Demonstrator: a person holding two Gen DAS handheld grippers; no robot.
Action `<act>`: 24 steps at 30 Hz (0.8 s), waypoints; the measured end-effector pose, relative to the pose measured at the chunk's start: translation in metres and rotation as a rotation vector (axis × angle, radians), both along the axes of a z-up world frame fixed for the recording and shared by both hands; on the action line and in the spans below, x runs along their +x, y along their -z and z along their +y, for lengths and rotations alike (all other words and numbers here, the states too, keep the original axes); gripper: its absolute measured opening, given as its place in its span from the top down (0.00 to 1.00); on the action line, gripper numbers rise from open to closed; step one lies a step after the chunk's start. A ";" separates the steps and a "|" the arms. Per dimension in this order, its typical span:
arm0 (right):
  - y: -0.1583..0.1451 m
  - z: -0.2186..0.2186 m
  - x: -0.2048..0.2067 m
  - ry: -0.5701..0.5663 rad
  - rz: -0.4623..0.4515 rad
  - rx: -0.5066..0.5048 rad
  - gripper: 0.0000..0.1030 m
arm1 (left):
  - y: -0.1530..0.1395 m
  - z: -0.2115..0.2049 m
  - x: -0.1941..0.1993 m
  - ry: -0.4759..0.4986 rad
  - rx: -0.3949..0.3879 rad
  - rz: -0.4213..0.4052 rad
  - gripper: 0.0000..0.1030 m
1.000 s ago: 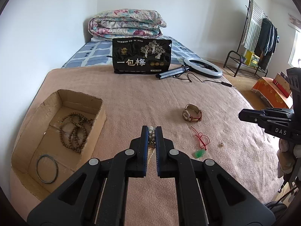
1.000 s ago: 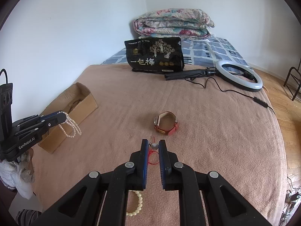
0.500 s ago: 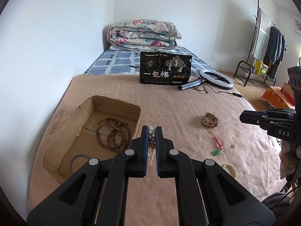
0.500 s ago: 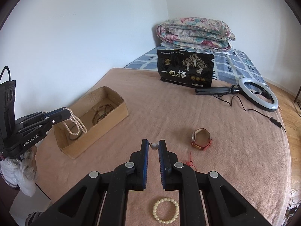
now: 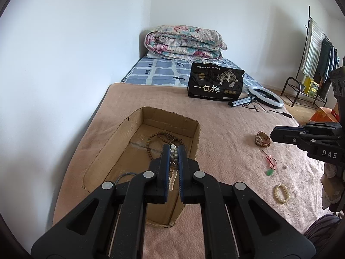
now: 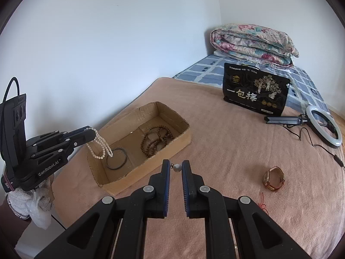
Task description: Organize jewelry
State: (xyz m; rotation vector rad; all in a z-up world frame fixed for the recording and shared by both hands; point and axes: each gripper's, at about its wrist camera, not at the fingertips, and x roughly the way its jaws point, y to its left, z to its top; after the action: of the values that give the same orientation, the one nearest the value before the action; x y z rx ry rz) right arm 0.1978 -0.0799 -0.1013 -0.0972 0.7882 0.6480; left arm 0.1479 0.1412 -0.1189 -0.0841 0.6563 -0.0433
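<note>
My left gripper (image 5: 174, 149) is shut on a white pearl necklace (image 5: 172, 151). It hangs over the open cardboard box (image 5: 170, 114) on the pink bedspread. The right wrist view shows that gripper (image 6: 90, 130) at the left, with the pearl necklace (image 6: 99, 146) dangling above the box's near end (image 6: 151, 164). A brown bead necklace (image 6: 156, 140) and a dark bangle (image 6: 116, 158) lie inside the box. My right gripper (image 6: 175, 166) is shut on a small grey bead charm (image 6: 177, 167), just right of the box. A watch (image 6: 273, 178) lies further right.
A red cord with a green pendant (image 5: 270, 164), a pearl bracelet (image 5: 281, 194) and a tiny piece (image 5: 284, 166) lie on the bedspread at the right. A black bag (image 6: 256, 88), a ring light (image 6: 325, 127) and a folded quilt (image 6: 252, 43) sit at the back. A wall runs along the left.
Both grippers have swung left toward the box, each keeping its grip. The left one with the pearls now hangs over the box's inside, and the right one has left the watch behind.
</note>
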 end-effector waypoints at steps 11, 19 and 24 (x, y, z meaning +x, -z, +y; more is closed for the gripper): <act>0.008 0.068 0.002 -0.089 0.003 -0.013 0.92 | 0.010 0.032 -0.005 -0.039 -0.006 0.013 0.96; 0.021 0.098 0.010 -0.124 0.028 -0.018 0.92 | 0.021 0.045 -0.001 -0.057 -0.008 0.028 0.96; 0.030 0.111 0.014 -0.131 0.047 -0.023 0.92 | 0.027 0.050 0.001 -0.065 -0.014 0.037 0.96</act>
State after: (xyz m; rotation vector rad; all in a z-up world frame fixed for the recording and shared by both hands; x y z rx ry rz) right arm 0.2121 0.0307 -0.1314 -0.1559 0.8395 0.7677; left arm 0.1493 0.1908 -0.1457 -0.1198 0.6904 0.0159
